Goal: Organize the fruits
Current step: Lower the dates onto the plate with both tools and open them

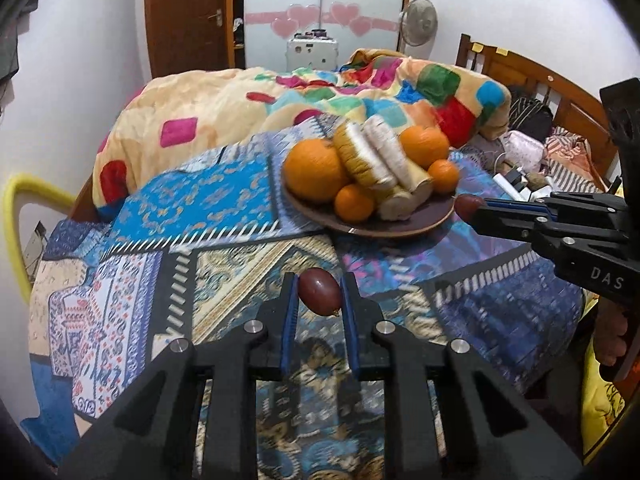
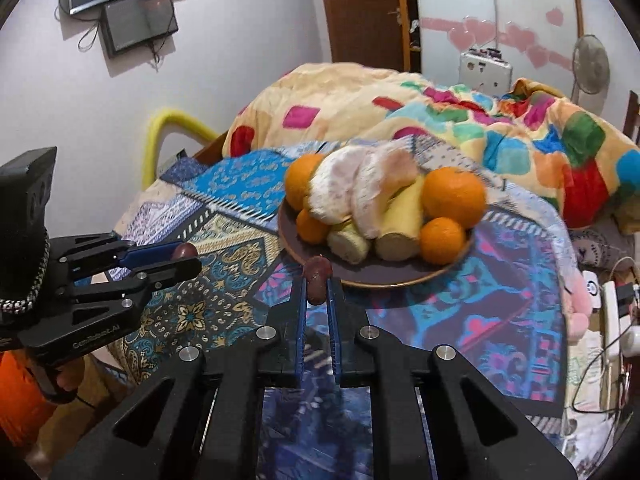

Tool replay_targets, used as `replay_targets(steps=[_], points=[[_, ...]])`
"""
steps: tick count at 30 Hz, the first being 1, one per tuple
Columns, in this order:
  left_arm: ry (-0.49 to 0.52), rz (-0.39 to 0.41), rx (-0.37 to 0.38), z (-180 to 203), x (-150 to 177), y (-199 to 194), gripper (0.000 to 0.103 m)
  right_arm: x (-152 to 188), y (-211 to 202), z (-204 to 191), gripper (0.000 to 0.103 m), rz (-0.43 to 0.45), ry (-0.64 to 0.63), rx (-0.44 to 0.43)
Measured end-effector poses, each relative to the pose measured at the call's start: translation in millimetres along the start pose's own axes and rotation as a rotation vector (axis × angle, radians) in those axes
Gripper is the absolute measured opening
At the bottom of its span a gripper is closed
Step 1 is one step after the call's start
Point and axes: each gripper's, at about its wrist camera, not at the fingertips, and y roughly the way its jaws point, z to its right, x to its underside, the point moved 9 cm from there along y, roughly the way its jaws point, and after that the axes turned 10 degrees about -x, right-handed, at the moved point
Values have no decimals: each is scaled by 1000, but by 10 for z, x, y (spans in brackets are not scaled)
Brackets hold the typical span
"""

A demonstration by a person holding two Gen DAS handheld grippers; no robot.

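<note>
I hold one dark red oval fruit (image 1: 320, 291) clamped between the blue pads of the left gripper (image 1: 320, 296), lifted above the patterned bedspread (image 1: 224, 200). A second dark red fruit (image 2: 317, 276) sits pinched in the right gripper (image 2: 317, 286), just beside the near rim of the brown plate (image 2: 400, 278).

Status of the task, as I judge it:
1. The plate already carries four oranges; the largest (image 1: 314, 170) sits at its left end in the left wrist view.
2. Several bananas in foam net sleeves (image 1: 376, 152) lie across the middle of the plate, their cut stalk ends facing me.
3. The two gripped fruits are not yet on the plate. Placing them appears to be what is left.

Free space on the plate looks limited. The bare strip along the near rim is the only open area I can see.

Limits of the views:
- The far side of the plate is hidden behind the fruit pile, so I cannot say what lies there.
- I cannot identify the dark red fruits; both are partly covered by the pads.
- The pile is blurred in the right wrist view, so the banana count is uncertain.
- The bedspread under both grippers is masked by their black frames. Any fruit lying there would not show.
</note>
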Motion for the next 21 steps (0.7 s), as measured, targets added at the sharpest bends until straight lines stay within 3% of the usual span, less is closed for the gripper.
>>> replay_targets(steps=[11,21], points=[[19,-4,44,392,-231,197,21,-33,-213,373,9,48,21,51],[17,-42,65,526,-357,492,21,-21,87,493,9,20,27,20]])
